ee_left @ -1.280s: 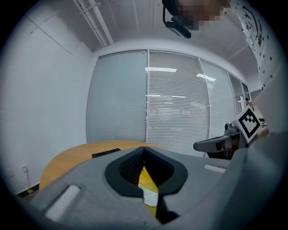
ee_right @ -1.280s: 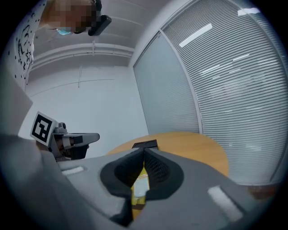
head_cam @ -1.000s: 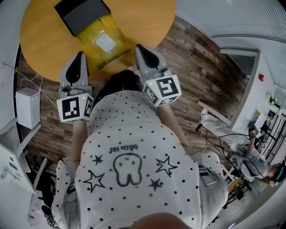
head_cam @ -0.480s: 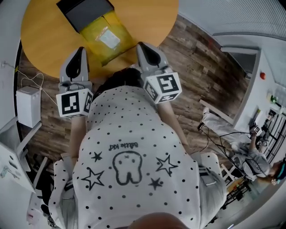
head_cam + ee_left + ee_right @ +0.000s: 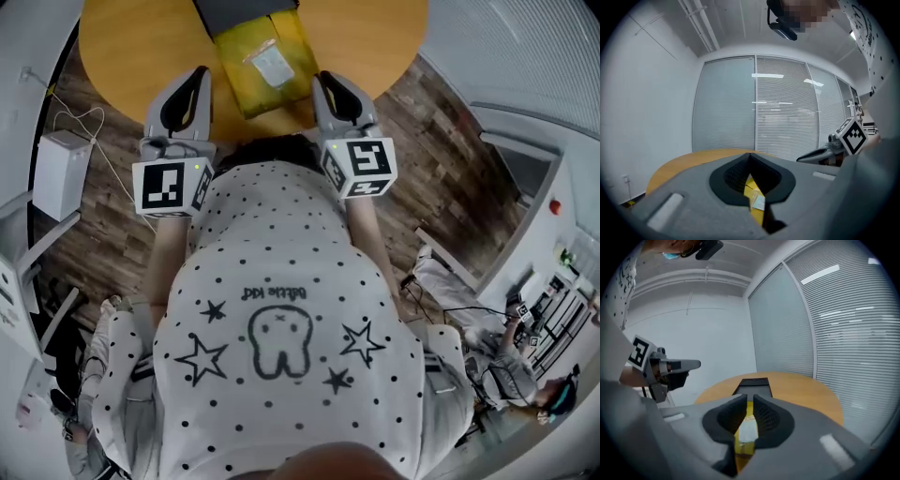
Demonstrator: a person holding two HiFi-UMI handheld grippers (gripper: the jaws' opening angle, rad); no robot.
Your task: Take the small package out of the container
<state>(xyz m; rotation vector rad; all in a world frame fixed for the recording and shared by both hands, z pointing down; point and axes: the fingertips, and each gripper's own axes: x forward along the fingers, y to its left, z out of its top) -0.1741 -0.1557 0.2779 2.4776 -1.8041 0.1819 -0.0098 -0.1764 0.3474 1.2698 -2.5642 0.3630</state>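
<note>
A yellow package with a white label lies on the round wooden table. Its far end reaches the dark container at the top edge of the head view. My left gripper is left of the package with its jaws together and nothing held. My right gripper is on the package's right. Its jaws have just been opening and now stand slightly apart, with nothing pressed between them. In the right gripper view the package shows through the gap of my right gripper, with the container beyond.
A white box with cables stands on the wooden floor left of the table. Glass walls with blinds lie beyond the table. My dotted shirt fills the lower head view.
The right gripper's tip was at the package's near corner and now stands just right of it. The head view has shifted, so the table sits higher and more centred.
</note>
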